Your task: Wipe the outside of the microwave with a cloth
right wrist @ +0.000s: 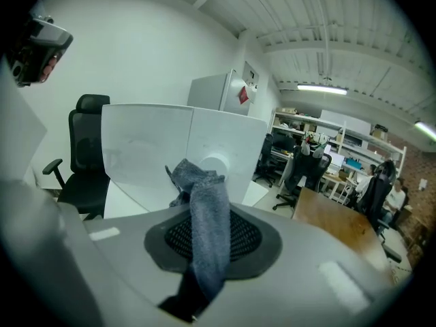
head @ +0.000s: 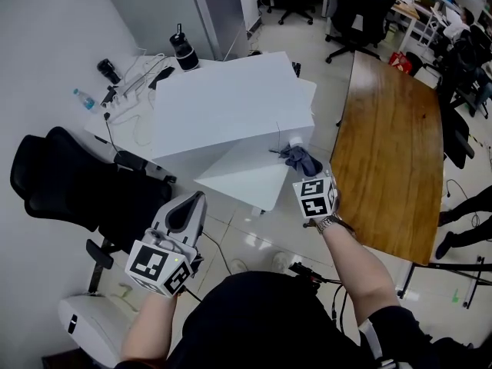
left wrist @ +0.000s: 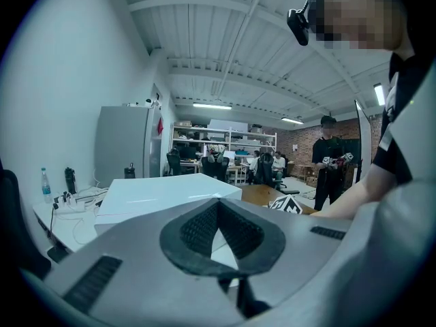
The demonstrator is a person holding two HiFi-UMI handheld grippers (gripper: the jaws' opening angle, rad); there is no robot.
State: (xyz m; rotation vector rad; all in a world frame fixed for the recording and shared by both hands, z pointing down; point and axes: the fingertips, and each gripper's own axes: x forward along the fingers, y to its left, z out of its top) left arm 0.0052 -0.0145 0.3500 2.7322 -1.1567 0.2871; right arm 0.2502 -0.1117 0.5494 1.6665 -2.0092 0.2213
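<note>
The white microwave (head: 231,102) stands on a white desk, with its front panel (right wrist: 146,148) and round white knob (right wrist: 212,165) facing me. My right gripper (head: 302,167) is shut on a grey cloth (head: 300,158) at the front's right side, just below the knob (head: 295,141). In the right gripper view the cloth (right wrist: 204,210) hangs out between the jaws, its bunched end close to the front panel; contact cannot be told. My left gripper (head: 192,203) is low at the left, apart from the microwave, shut with nothing in it; its tips (left wrist: 218,210) meet.
A black office chair (head: 69,183) stands left of the desk. A long wooden table (head: 392,152) runs along the right. Behind the microwave lie cables and a power strip (head: 127,91), a water bottle (head: 84,98) and a black flask (head: 183,51). A person (left wrist: 330,159) stands at the far right.
</note>
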